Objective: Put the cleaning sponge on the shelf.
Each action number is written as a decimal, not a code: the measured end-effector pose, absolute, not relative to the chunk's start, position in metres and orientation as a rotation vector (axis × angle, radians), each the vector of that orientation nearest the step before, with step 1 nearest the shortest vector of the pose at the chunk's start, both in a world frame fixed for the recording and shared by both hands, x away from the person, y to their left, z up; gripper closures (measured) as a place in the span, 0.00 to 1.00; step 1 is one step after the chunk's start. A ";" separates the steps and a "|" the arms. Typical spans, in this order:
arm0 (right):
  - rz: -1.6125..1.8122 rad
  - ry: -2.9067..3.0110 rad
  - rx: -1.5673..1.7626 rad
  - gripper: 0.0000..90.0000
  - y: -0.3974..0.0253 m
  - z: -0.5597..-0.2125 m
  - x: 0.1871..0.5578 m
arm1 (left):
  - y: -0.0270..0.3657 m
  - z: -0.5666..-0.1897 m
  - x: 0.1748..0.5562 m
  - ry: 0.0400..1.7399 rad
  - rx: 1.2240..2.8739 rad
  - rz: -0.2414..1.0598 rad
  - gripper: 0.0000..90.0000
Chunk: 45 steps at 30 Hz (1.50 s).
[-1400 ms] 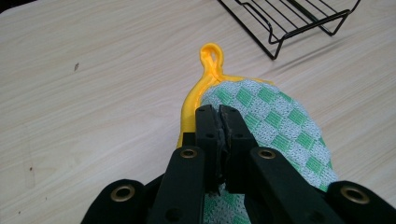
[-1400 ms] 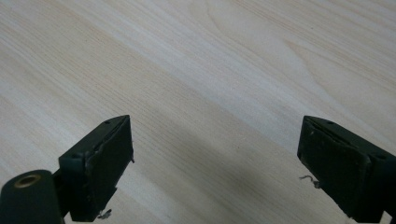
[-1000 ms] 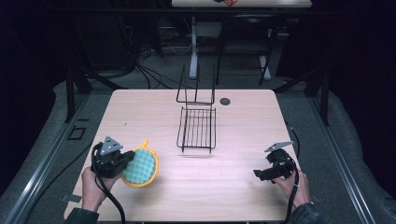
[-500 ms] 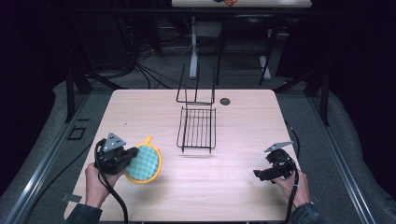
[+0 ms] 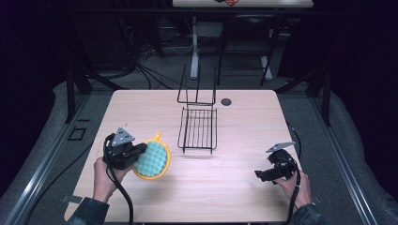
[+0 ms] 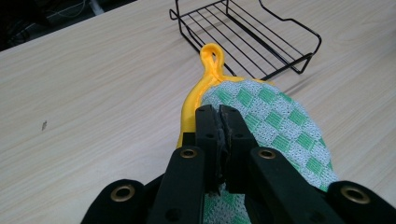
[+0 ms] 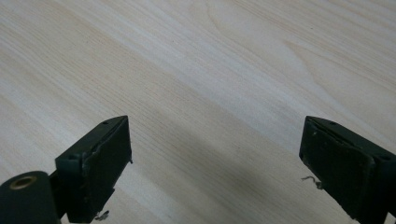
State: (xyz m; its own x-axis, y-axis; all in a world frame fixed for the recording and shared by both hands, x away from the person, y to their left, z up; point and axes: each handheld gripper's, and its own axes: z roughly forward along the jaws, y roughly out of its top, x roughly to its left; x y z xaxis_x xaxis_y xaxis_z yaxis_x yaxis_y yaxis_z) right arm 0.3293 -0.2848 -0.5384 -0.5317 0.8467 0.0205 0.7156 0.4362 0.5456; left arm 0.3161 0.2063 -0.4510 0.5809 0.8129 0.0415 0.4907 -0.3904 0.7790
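left gripper [image 5: 139, 151] is clamped on the edge of the green checked pot holder [image 5: 151, 160], jaws pinched tight on the fabric. its yellow hanging loop [image 6: 212, 57] points straight away from the jaws toward the black wire rack [image 5: 198, 129], so the long axis runs gripper → loop → rack. rack sits ahead and right of the left hand, clearly nearer than the right gripper [image 5: 261, 175], which idles wide open over bare table [image 7: 224, 70].
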 end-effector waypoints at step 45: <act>0.734 2.430 1.346 0.09 -0.285 -0.536 0.328 | 0.167 -0.441 0.351 0.950 2.055 0.533 0.97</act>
